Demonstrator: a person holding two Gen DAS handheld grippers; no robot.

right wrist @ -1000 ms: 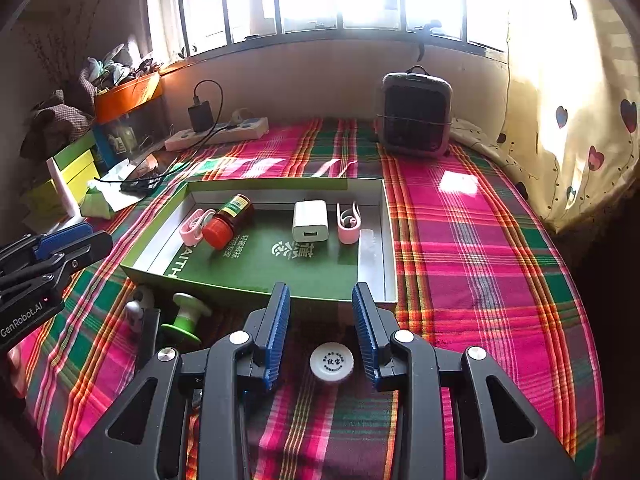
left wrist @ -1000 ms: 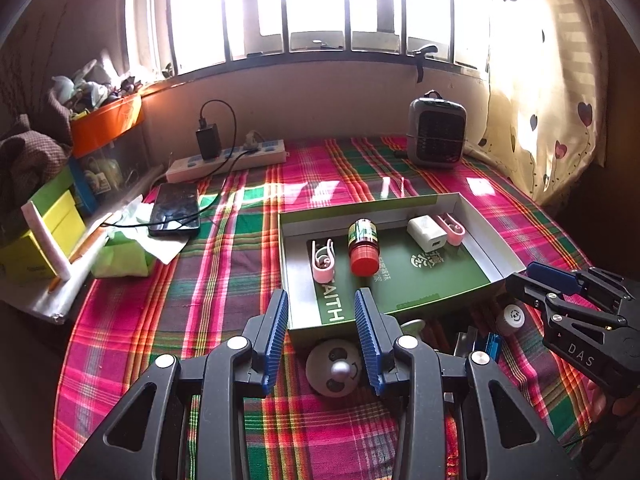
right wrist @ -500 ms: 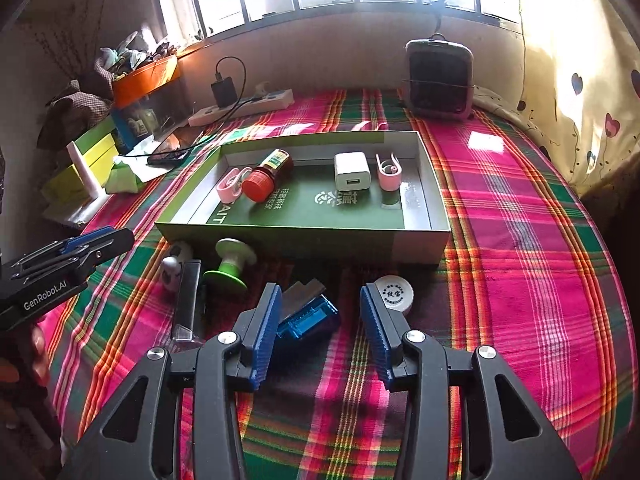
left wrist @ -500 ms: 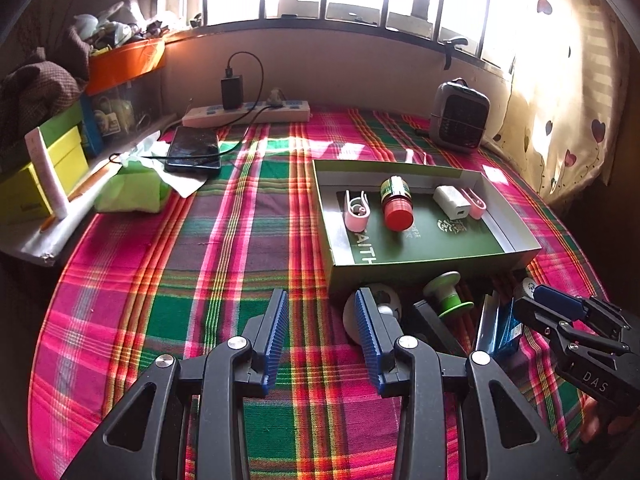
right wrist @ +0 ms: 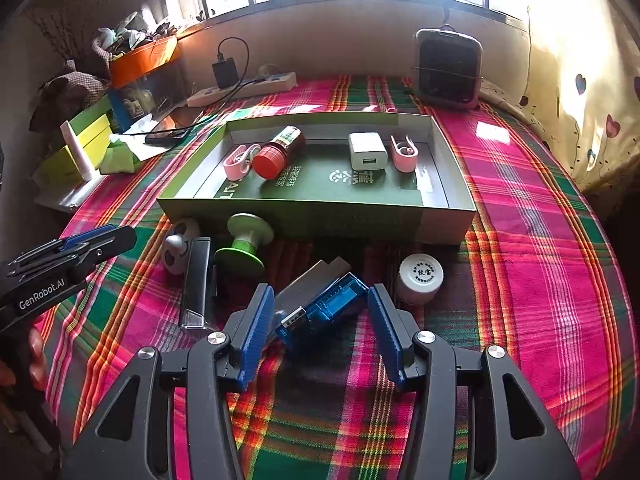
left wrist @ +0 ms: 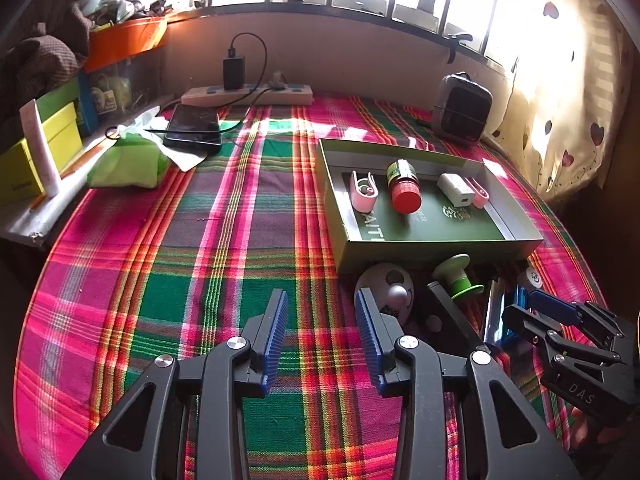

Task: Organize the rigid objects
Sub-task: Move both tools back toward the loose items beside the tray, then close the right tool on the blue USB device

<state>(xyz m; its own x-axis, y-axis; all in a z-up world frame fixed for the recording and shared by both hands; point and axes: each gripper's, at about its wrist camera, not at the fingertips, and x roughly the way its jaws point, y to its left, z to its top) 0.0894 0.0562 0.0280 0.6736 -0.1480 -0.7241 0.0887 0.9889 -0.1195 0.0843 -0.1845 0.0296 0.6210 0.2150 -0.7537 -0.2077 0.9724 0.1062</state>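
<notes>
Green box [right wrist: 316,216] sits open on the plaid-covered bench [right wrist: 540,248] straight ahead of you, and it holds four things, left to right: a pink clip [right wrist: 237,163], a red-capped bottle [right wrist: 277,152] lying on its side, a white charger [right wrist: 367,152], and a second pink clip [right wrist: 404,151]. That makes two clips, one bottle and one charger inside.

Five loose things lie on the cloth against the box's near wall: a round white panda-faced piece [right wrist: 176,250], a black bar with a clear end [right wrist: 196,280], a green-and-white spool [right wrist: 242,246], a blue USB device [right wrist: 326,306] and a white round jar [right wrist: 420,276].

Your left tool [left wrist: 320,334] is held low over bare cloth with its blue pads spread and nothing between them; the panda-faced piece lies just past its right pad. Your right tool [right wrist: 320,332] is spread too, its pads on either side of the blue USB device. Whether they touch it, you cannot tell from here.
</notes>
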